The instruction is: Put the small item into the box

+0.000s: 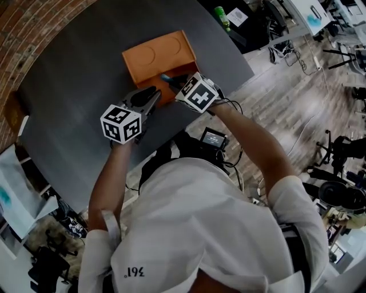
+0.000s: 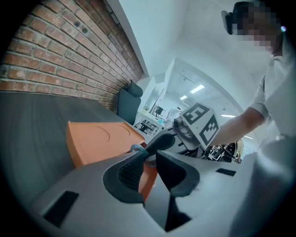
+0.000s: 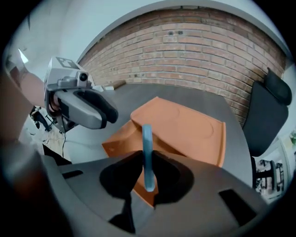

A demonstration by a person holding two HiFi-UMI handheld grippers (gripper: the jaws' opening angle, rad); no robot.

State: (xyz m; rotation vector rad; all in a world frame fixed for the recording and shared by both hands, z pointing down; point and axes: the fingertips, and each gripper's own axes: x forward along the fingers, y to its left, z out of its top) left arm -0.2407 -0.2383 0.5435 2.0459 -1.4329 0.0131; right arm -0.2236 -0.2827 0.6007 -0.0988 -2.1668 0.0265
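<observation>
The small blue item [image 3: 146,139] is gripped edge-on in the right gripper [image 3: 148,163] at the near edge of the orange box [image 1: 160,54], the left gripper [image 2: 149,157] is held open and empty beside it, and delivery is judged under way, so an opening must next be found before release.

We count one orange box [image 1: 160,57], one dark table [image 1: 86,114] and one small blue item [image 3: 147,157]. There are two grippers, the left gripper [image 1: 147,98] and the right gripper [image 1: 174,81], and two marker cubes, the left cube [image 1: 121,123] and the right cube [image 1: 199,94]. One green bottle [image 1: 222,17] stands at one o'clock in the head view, and one dark chair [image 3: 266,115] at three o'clock in the right gripper view.
</observation>
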